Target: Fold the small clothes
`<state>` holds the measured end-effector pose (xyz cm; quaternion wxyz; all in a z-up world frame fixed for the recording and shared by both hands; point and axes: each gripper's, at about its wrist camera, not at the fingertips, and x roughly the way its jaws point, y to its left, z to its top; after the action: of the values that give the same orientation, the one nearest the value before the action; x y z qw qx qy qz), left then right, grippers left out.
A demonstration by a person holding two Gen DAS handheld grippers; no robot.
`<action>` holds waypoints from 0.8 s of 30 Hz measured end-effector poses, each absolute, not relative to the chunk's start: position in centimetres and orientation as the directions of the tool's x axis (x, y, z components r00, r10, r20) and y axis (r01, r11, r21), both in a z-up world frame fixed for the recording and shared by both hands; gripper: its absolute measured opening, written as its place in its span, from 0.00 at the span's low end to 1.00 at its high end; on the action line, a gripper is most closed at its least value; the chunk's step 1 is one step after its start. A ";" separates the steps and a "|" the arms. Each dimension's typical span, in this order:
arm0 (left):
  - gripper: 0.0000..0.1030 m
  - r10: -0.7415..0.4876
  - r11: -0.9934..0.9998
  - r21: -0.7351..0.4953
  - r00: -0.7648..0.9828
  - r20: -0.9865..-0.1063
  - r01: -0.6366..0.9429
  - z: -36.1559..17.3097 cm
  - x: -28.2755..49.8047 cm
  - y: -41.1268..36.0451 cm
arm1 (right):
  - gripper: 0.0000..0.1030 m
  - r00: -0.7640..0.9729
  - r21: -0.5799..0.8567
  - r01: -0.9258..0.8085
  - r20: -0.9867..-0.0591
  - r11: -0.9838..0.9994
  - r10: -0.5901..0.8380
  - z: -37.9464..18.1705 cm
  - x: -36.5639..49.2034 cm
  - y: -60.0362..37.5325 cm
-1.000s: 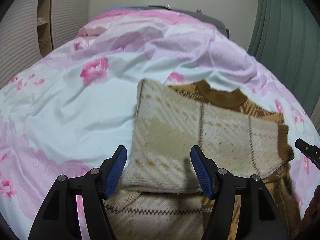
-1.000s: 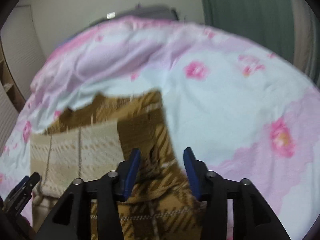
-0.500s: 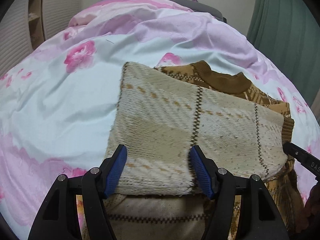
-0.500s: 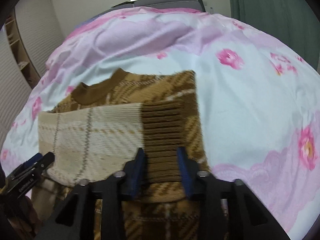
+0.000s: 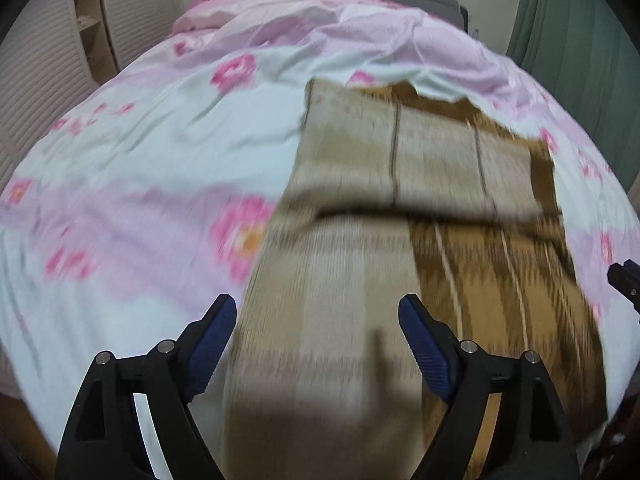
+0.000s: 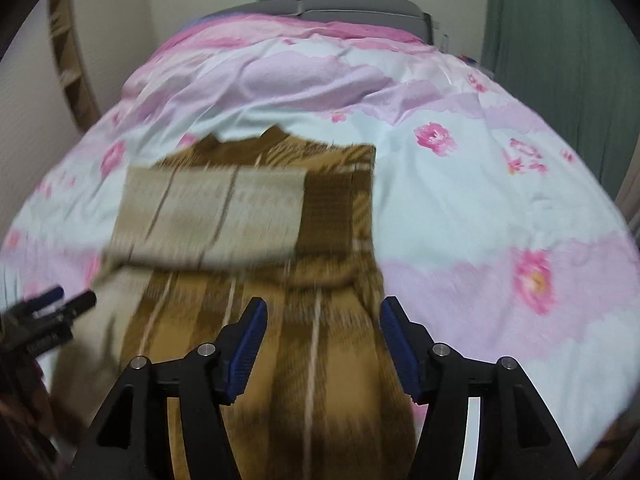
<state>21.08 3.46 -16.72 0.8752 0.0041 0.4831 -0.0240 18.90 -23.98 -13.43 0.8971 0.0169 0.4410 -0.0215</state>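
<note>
A brown and beige plaid knit sweater (image 5: 460,240) lies on the bed, its sleeves folded across the chest as a beige band (image 5: 420,160). It also shows in the right wrist view (image 6: 280,320), with the band (image 6: 212,216) across it. My left gripper (image 5: 316,336) is open and empty above the sweater's lower left part. My right gripper (image 6: 320,340) is open and empty above its lower right part. Each gripper shows at the edge of the other's view, the right (image 5: 624,280) and the left (image 6: 48,316).
The sweater rests on a pale blue and pink floral duvet (image 5: 160,160) that covers the bed (image 6: 480,200). A grey headboard (image 6: 352,4) stands at the far end. A green curtain (image 5: 580,20) hangs at the right, white shutter doors and shelves (image 5: 60,60) at the left.
Both grippers have pulled back toward the sweater's hem, away from the folded sleeve band. The right gripper's jaws have opened wider. The sleeves stay folded across the chest.
</note>
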 end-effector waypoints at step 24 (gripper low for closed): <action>0.83 0.091 0.993 0.033 0.574 -0.814 -0.110 -19.4 8.4 7.7 | 0.57 0.548 0.037 0.246 -0.830 0.969 -0.107 -18.2 5.1 -26.1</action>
<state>8.40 7.72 -19.37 0.8870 -0.0105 0.4581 0.0566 5.14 -26.12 -18.24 0.8765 0.0747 0.4647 -0.1006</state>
